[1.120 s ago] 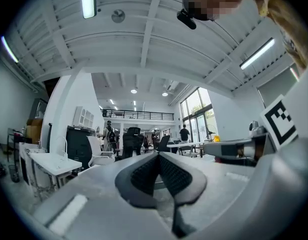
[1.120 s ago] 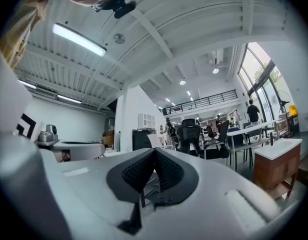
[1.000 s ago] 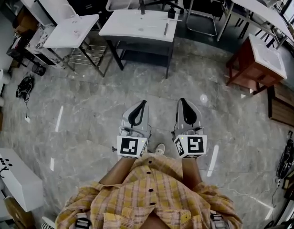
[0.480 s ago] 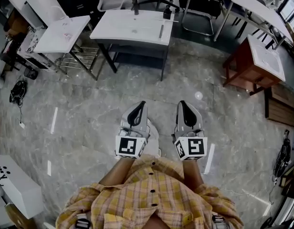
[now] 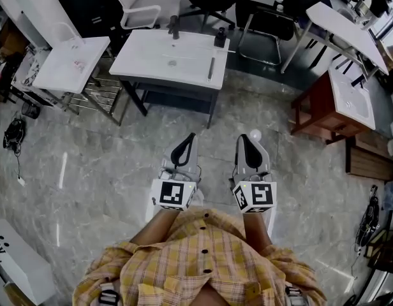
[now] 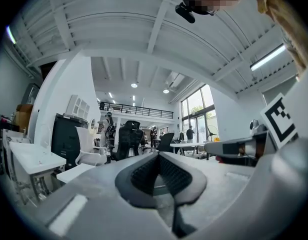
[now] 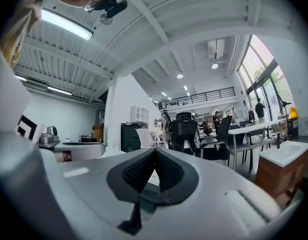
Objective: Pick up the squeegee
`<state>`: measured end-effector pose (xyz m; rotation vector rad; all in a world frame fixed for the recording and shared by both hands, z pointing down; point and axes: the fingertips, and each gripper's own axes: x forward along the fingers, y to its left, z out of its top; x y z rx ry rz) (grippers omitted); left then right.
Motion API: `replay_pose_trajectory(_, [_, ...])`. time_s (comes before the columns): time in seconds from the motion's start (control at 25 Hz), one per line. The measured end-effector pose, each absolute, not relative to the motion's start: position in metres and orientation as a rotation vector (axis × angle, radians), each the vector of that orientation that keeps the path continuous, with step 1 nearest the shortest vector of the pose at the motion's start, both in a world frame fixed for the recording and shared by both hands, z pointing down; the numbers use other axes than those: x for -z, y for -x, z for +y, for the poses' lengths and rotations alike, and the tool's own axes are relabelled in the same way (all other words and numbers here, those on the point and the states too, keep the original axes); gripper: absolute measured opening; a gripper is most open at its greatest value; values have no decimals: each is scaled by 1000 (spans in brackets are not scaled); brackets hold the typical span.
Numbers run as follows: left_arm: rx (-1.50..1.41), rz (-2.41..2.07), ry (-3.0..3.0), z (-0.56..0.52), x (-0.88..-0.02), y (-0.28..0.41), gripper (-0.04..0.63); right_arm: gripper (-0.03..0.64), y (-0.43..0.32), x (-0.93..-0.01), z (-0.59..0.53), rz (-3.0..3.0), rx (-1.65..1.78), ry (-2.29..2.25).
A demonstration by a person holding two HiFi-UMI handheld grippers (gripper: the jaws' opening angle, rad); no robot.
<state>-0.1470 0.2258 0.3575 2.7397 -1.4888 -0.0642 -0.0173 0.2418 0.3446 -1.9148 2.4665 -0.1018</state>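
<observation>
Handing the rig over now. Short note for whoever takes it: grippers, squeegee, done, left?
Left gripper: shut, empty, over the floor.
Right gripper: shut, empty, beside it.
Squeegee: probably the slim long tool lying on the white sink table ahead, near its right edge, untouched.
Done: nothing yet.
Left: reach the table, open a gripper, grasp and lift it.

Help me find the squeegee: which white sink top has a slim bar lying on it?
The middle sink top, on dark legs; the slim bar lies near its right edge.
</observation>
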Motion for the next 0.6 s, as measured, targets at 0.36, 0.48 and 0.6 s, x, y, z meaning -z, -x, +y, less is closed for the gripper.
replay_pose_trajectory(0.36, [47,-1407,-2767,130,-366,132,0,-3,13,-354,154,2438,109,1982])
replay_pose_trajectory(0.48, [33,-1373,-2777,111,-371,126,0,-3,10,-364,142,2421,135,2012])
replay_pose_trajectory(0.6, [24,-1350,-2771,97,-375,121,0,-3,6,-370,133,2411,159,2038])
